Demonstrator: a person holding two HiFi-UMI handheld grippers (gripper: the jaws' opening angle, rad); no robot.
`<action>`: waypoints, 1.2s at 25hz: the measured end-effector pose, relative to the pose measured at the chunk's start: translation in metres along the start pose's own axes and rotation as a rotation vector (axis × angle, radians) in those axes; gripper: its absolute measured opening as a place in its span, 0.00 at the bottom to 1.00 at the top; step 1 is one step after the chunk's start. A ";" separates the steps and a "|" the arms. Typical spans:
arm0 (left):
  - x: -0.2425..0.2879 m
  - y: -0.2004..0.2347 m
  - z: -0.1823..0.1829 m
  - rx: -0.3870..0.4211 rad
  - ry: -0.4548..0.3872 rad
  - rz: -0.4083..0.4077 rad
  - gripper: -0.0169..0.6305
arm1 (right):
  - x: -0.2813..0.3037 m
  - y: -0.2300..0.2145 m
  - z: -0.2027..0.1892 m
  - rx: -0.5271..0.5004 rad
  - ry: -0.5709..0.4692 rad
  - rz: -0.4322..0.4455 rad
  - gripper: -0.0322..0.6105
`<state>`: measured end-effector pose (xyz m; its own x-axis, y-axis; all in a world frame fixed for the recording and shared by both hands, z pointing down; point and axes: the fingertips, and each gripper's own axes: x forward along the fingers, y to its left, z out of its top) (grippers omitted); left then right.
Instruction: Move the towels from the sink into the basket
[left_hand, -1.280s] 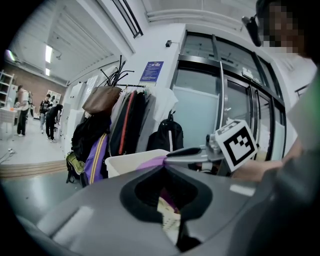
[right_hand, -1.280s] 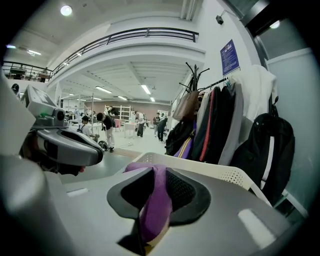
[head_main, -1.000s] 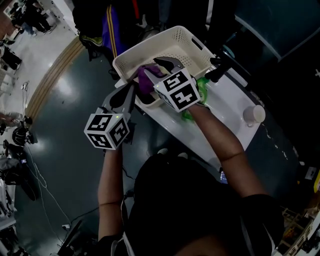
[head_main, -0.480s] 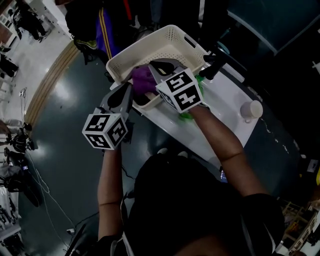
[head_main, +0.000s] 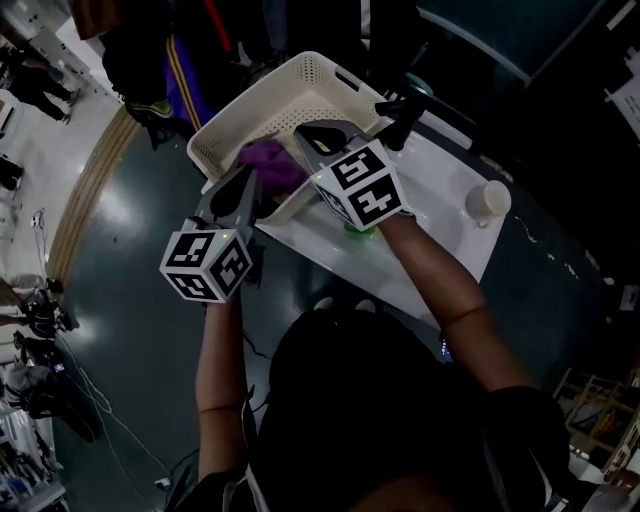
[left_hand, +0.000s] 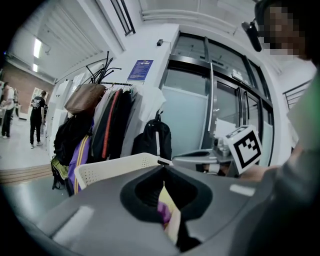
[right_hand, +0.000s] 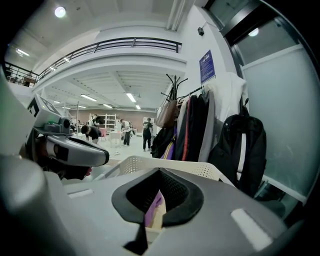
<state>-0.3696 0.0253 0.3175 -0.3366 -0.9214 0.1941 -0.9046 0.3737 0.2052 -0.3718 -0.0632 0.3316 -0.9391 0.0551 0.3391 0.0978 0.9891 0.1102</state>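
A white perforated basket (head_main: 300, 90) stands at the left end of the white sink counter (head_main: 440, 175). A purple towel (head_main: 270, 165) is bunched at the basket's near rim, between my two grippers. A bit of a green towel (head_main: 360, 229) shows in the sink under my right hand. My right gripper (head_main: 303, 132) (right_hand: 160, 171) hovers over the basket's near side, shut, with nothing between its tips. My left gripper (head_main: 250, 180) (left_hand: 164, 167) points at the purple towel from the left, its tips together. Both gripper views show purple cloth (right_hand: 152, 210) below the jaws.
A black faucet (head_main: 400, 108) rises at the back of the sink, next to the basket's right corner. A white cup (head_main: 488, 200) stands on the counter's right end. Coats and bags on a rack (left_hand: 110, 125) hang beyond the basket. Dark floor lies to the left.
The purple towel has shifted left, from beside the right gripper's jaws to the basket's near rim. The green towel shows less. Both hands keep about the same places.
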 end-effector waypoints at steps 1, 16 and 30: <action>0.003 -0.005 0.002 0.005 -0.002 -0.014 0.04 | -0.005 -0.004 -0.001 0.007 -0.002 -0.012 0.05; 0.052 -0.097 0.009 0.073 0.013 -0.250 0.03 | -0.095 -0.073 -0.036 0.117 -0.005 -0.235 0.05; 0.079 -0.182 -0.003 0.106 0.036 -0.453 0.04 | -0.179 -0.108 -0.076 0.202 0.009 -0.418 0.05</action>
<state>-0.2307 -0.1153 0.2986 0.1067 -0.9842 0.1415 -0.9807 -0.0808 0.1779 -0.1891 -0.1905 0.3298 -0.8814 -0.3542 0.3126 -0.3553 0.9331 0.0555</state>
